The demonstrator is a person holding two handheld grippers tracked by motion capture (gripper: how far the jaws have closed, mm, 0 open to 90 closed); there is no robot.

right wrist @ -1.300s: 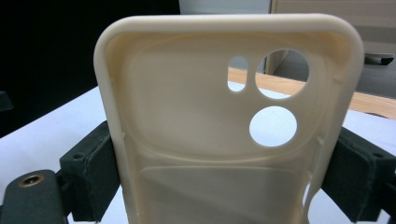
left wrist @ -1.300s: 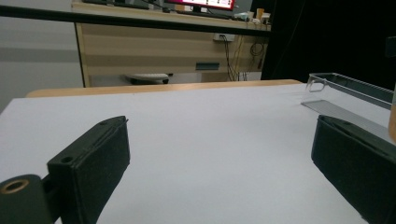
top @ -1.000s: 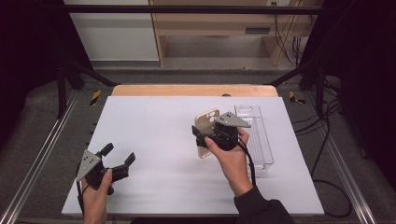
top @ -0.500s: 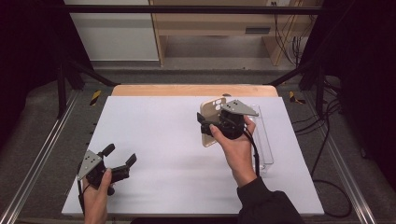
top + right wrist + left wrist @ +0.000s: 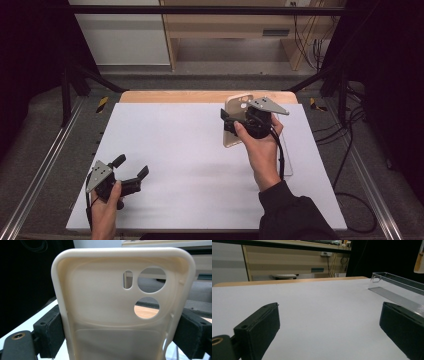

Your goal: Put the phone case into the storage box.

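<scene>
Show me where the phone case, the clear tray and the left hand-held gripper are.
phone case (image 5: 120, 322): right gripper view, its inner back wall.
clear tray (image 5: 397, 298): left gripper view, its ribbed floor.
left hand-held gripper (image 5: 132, 167): high view, midway between its fingertips.

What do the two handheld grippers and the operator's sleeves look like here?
Both the left gripper and the right gripper are black, two-jawed, with blocky black pads. Each is topped by a grey three-cornered plate with small holes. A black cable trails from the right one. The right arm wears a dark sleeve.
</scene>
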